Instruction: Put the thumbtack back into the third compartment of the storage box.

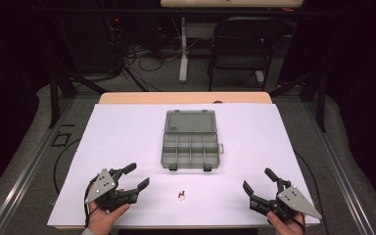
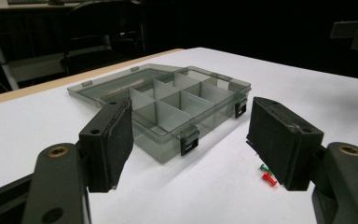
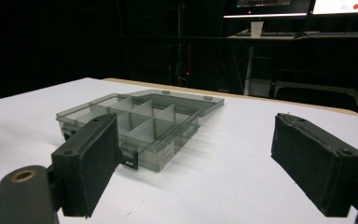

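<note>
1. A white sheet (image 1: 127, 147) is covering the table; a strip of bare wood is showing along the far edge.
2. Dark floor, cables and a black folding chair (image 1: 242, 41) are lying beyond it.
3. A smoky-grey compartment box (image 1: 190, 142) is sitting open midway along, nearer the far edge; any writing on its label is too small to read.
4. Small pushpins (image 1: 181, 195) are lying near the near edge.
5. The left gripper (image 1: 137, 177) and right gripper (image 1: 257, 179) are hovering by the near corners, both spread wide, gripping nothing.
</note>
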The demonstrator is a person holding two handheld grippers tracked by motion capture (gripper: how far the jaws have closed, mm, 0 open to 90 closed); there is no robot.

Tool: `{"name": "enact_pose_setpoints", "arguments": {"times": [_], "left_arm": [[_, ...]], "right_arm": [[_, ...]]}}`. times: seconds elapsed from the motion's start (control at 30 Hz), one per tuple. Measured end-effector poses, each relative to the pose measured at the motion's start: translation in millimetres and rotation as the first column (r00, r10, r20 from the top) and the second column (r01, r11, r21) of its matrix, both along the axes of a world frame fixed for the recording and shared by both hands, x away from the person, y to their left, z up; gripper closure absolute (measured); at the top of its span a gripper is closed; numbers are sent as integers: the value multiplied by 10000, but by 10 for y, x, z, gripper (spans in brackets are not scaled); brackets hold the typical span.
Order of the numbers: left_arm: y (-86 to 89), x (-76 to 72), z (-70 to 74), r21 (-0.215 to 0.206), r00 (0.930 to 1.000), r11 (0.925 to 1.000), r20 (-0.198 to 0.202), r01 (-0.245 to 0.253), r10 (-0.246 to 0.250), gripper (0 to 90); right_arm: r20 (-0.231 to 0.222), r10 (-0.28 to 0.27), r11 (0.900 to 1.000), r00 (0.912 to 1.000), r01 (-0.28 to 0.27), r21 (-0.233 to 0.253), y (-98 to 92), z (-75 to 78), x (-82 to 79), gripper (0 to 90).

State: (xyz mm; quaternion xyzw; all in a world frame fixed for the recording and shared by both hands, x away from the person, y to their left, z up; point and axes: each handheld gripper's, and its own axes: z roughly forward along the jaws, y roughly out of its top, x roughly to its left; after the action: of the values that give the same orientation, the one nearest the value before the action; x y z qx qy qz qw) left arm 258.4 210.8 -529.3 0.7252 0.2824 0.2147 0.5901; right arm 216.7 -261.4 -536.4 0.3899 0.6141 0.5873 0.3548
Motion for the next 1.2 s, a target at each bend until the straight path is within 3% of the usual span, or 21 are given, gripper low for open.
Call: {"name": "enact_pose_setpoints", "arguments": {"times": [0.33,0.37,0.4,0.47,0.5,0.8,0.87,0.9,0.93,1.0,1.03,1.1,1.2], "left_arm": [[-22,25,-19,88,9992,9996,-286,269,-267,293],[-35,32,-17,30,9990,9997,-390,227,-226,294],[-63,60,2,-306,9965,9992,-785,272,-295,294],[-74,76,16,-313,9954,9991,-908,294,-321,294],[-125,115,55,-364,9933,9992,-1135,166,-207,295],[-440,311,119,-331,9854,9993,-1686,170,-224,354],[-526,353,94,-241,9831,9994,-1807,236,-276,388],[-605,369,54,161,9833,9995,-1804,273,-239,391],[-605,369,54,161,9833,9995,-1804,273,-239,390],[-672,349,5,615,9838,9975,-1776,347,-233,391],[-709,327,-44,821,9784,9937,-1981,761,-586,414],[-725,315,-69,866,9755,9925,-2097,860,-662,422],[-768,293,-151,1072,9539,9879,-2900,1122,-769,429]], "right_arm": [[-113,195,9982,9997,-201,-568,76,-29,2,140],[-160,229,9977,9996,-239,-642,86,-35,8,140],[-167,264,9976,9995,-274,-628,93,-38,11,140],[-215,299,9976,9993,-312,-621,101,-43,14,140],[-227,345,9970,9991,-359,-683,111,-47,19,140],[-279,420,9973,9987,-436,-583,97,-45,18,140],[-306,409,9973,9987,-427,-601,92,-46,19,140],[-327,433,9972,9985,-452,-601,91,-49,19,140],[-327,433,9972,9985,-452,-601,91,-49,19,140],[-374,427,9970,9984,-450,-633,90,-52,22,140],[-435,397,9970,9983,-424,-640,91,-58,26,140],[-464,398,9971,9981,-427,-635,91,-60,28,141],[-501,424,9968,9978,-456,-650,90,-64,36,141]]}}
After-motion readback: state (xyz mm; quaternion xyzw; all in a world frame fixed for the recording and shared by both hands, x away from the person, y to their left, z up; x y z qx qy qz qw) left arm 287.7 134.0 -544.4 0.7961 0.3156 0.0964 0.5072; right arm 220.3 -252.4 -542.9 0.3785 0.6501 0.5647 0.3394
